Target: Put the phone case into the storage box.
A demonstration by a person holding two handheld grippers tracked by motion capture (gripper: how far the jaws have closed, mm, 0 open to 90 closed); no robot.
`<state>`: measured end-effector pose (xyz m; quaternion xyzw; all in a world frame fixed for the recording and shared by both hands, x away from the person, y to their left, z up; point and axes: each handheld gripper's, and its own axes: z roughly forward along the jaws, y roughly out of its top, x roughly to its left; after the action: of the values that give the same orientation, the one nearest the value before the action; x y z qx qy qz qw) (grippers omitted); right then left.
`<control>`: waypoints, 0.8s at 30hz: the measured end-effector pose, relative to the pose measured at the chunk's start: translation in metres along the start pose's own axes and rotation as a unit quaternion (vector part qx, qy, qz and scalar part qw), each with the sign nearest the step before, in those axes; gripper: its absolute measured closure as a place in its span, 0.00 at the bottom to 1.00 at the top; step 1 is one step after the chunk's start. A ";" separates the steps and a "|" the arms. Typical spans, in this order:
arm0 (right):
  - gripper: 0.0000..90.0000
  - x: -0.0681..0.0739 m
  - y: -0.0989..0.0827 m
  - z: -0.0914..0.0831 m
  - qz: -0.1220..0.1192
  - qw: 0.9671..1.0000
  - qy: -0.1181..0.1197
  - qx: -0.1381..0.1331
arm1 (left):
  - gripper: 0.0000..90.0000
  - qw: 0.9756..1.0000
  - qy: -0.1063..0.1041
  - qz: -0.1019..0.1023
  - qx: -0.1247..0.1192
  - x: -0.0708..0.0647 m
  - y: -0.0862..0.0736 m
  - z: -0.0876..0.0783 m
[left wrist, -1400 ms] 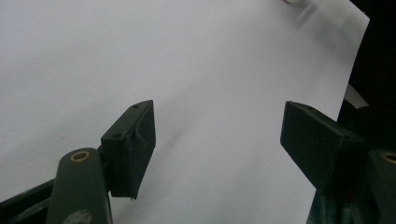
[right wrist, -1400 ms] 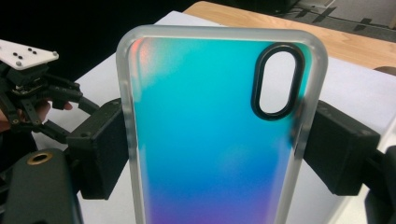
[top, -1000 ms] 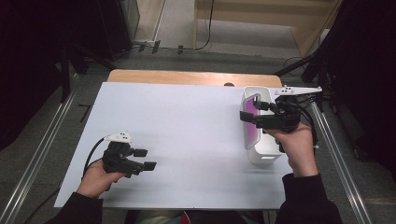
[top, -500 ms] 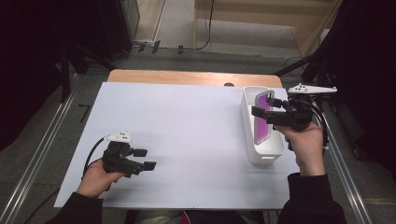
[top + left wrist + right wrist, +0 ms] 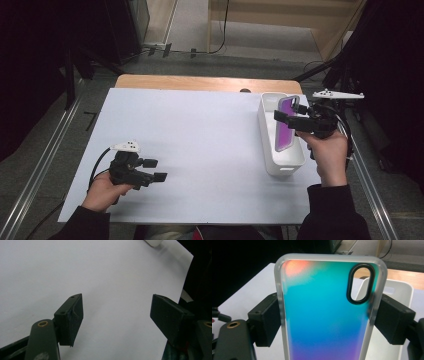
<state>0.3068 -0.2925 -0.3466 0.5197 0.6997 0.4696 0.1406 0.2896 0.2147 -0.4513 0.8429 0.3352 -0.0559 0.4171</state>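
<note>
- The phone case (image 5: 327, 312), a translucent shell with a frosted rim and a colour wash running from orange through teal to purple, stands upright at the centre of the right gripper view; its black-ringed oval camera cutout sits at the upper right of that frame.
- In the high view the phone case (image 5: 285, 125) shows purple at the right of the frame, tilted nearly upright above the white bin, its lower end down inside the bin's opening.
- The right tongs (image 5: 295, 116) are clenched on the phone case: in the right gripper view one black pad (image 5: 265, 320) presses the case's left long edge and the other presses the right edge.
- The white bin (image 5: 267, 145), a narrow oblong plastic tub, lies at the right of the high view with its long side running up the frame; its rim also shows behind the case at the right of the right gripper view.
- The right hand (image 5: 327, 152) grips the tool from the lower right, just beside the bin.
- The bench (image 5: 200, 130) carries a large white sheet, with a strip of bare wood along its far edge.
- The left tongs (image 5: 157, 170) rest at the lower left of the high view, well apart from the bin, jaws released with bare white sheet between them.
</note>
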 end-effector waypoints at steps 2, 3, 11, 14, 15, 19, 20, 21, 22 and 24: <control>0.17 -0.002 0.001 0.001 0.004 1.000 -0.005 -0.002 | 0.29 1.000 -0.002 -0.002 0.002 0.001 0.000 -0.001; 0.17 -0.003 0.001 0.002 0.004 1.000 -0.008 -0.004 | 0.29 1.000 -0.002 -0.006 0.000 0.001 0.000 -0.001; 0.17 -0.008 0.013 0.013 -0.007 1.000 -0.022 -0.005 | 0.29 1.000 0.001 -0.003 -0.001 0.001 0.000 -0.001; 0.17 -0.010 0.019 0.016 -0.007 1.000 -0.024 -0.010 | 0.29 1.000 0.002 -0.004 -0.001 0.001 0.000 -0.001; 0.17 -0.010 0.021 0.016 -0.004 1.000 -0.025 -0.012 | 0.29 1.000 0.002 -0.004 -0.002 0.001 0.000 -0.001; 0.17 -0.016 0.023 0.018 0.000 0.999 -0.034 -0.015 | 0.29 1.000 0.004 -0.003 -0.003 0.001 0.000 -0.001; 0.17 -0.018 0.024 0.019 0.001 0.999 -0.037 -0.016 | 0.29 1.000 0.005 -0.002 -0.002 0.001 0.000 -0.001; 0.17 -0.020 0.024 0.020 0.003 0.999 -0.039 -0.018 | 0.29 1.000 0.005 -0.002 -0.002 0.001 0.000 -0.001; 0.17 -0.022 0.025 0.021 0.004 0.999 -0.040 -0.018 | 0.29 1.000 0.005 -0.002 -0.002 0.001 0.000 -0.001; 0.17 -0.025 0.026 0.023 0.005 0.999 -0.045 -0.017 | 0.29 1.000 0.005 -0.002 -0.004 0.001 0.000 -0.001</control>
<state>0.3491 -0.3018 -0.3453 0.5412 0.6822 0.4580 0.1788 0.2905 0.2160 -0.4512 0.8410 0.3391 -0.0514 0.4184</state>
